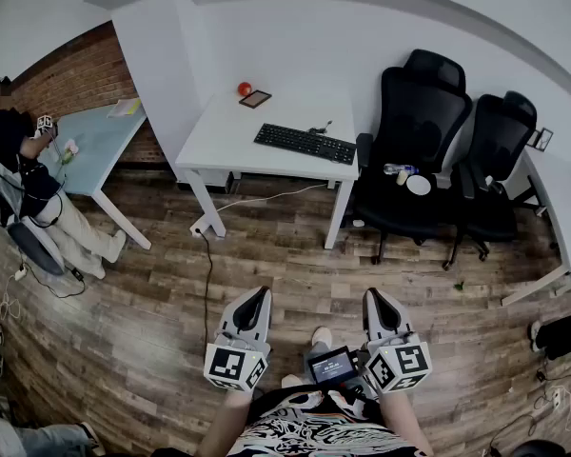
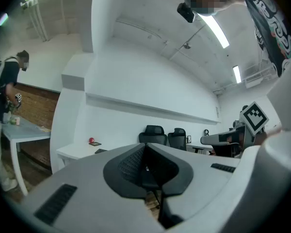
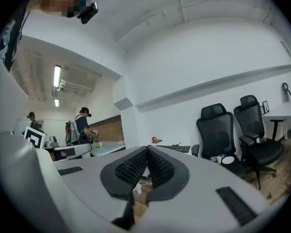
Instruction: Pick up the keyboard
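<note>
The keyboard (image 1: 305, 143) shows whole only in the head view. In the left gripper view it is just a tiny dark strip, half hidden behind the claw's own body. The person's arms (image 1: 230, 417) are cut off at the bottom of the head view, and the hands are hidden under the cubes with square marks. The left claw (image 1: 255, 298) and the right claw (image 1: 375, 298) are held side by side over the wooden floor (image 1: 266, 255). Both are level and point at the white desk (image 1: 219, 136). Each claw is pressed together with nothing in it. The black keyboard lies flat on the right part of the desk, near its front edge, well apart from both claws. A red ball (image 1: 245, 89) sits at the back of the desk. Two black chairs (image 1: 414, 112) stand just beside the desk on the right.
</note>
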The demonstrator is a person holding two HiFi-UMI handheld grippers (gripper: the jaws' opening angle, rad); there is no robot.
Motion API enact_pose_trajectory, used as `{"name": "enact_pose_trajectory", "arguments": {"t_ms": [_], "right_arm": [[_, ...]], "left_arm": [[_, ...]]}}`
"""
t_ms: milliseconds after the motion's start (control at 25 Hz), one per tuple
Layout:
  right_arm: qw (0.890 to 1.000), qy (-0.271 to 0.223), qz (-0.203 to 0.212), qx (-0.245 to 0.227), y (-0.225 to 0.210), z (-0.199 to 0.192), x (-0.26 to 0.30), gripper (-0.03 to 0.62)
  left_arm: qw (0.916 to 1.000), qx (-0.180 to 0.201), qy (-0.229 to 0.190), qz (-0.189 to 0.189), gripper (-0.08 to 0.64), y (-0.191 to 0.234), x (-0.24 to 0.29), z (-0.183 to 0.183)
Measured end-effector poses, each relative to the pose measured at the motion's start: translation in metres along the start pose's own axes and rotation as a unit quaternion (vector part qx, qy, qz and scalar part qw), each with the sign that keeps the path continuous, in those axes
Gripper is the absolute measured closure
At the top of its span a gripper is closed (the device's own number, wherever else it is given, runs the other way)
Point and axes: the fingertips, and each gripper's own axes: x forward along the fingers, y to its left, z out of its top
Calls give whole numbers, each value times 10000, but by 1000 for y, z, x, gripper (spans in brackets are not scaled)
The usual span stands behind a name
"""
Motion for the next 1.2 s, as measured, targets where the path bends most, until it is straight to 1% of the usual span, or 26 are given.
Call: {"name": "enact_pose_trajectory", "arguments": {"t_ms": [160,320,560,640,720,800,880,1080,1200], "right_arm": [[9999,37,140,-12,7,1,-4,564],[9999,30,109,21,3,5,1,565],[9999,23,101,-39,-15,5,19,565],[9999,27,82,-102,-22,6,30,565],[9998,-139,135,-45,-29,10,42,563],[9977,-520,357,229,-36,18,58,563],[9956,-684,479,422,-45,21,83,563],[9981,-398,434,193,-82,20,154,563],[9986,-290,405,205,-112,25,196,563]], "left_arm": [[10000,-80,25,-19,541,-1,-9,2],[9999,-96,41,12,541,4,-4,2],[10000,-72,30,-29,543,7,25,1],[10000,-20,49,-67,541,9,39,0],[9999,27,78,-113,543,12,55,-3],[9998,39,100,-172,541,18,74,-8],[9997,47,133,-197,542,30,98,-13],[9998,66,159,-47,541,66,168,-15],[9997,58,231,54,541,85,214,-15]]}}
